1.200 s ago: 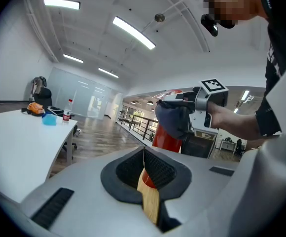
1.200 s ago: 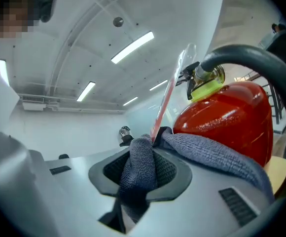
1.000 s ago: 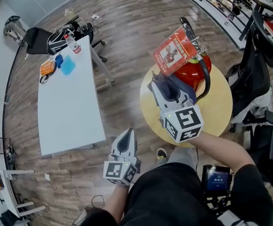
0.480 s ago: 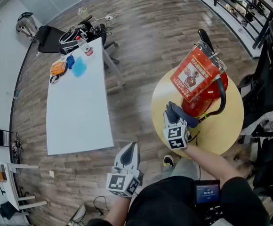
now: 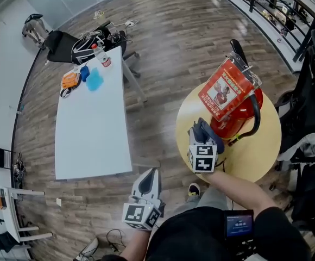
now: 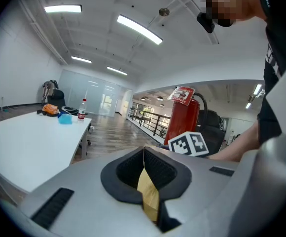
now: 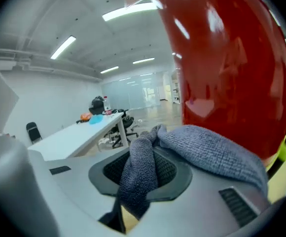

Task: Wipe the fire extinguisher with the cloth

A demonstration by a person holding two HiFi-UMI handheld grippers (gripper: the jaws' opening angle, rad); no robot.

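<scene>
At 6 o'clock the left gripper [image 5: 148, 178] hangs clenched on nothing, out of the way; at 3 o'clock the right gripper [image 5: 200, 128] pinches the cloth [image 7: 207, 152] against the fire extinguisher [image 5: 240, 117] on the round table [image 5: 255, 156], ready to rub

Open-plan office: wood floor [image 5: 163, 48], long white desk [image 5: 92, 129], office chair [image 5: 57, 47], ceiling strip lights [image 6: 139, 28], glass partitions [image 6: 91, 95], railing [image 5: 266, 4] along one side.
</scene>
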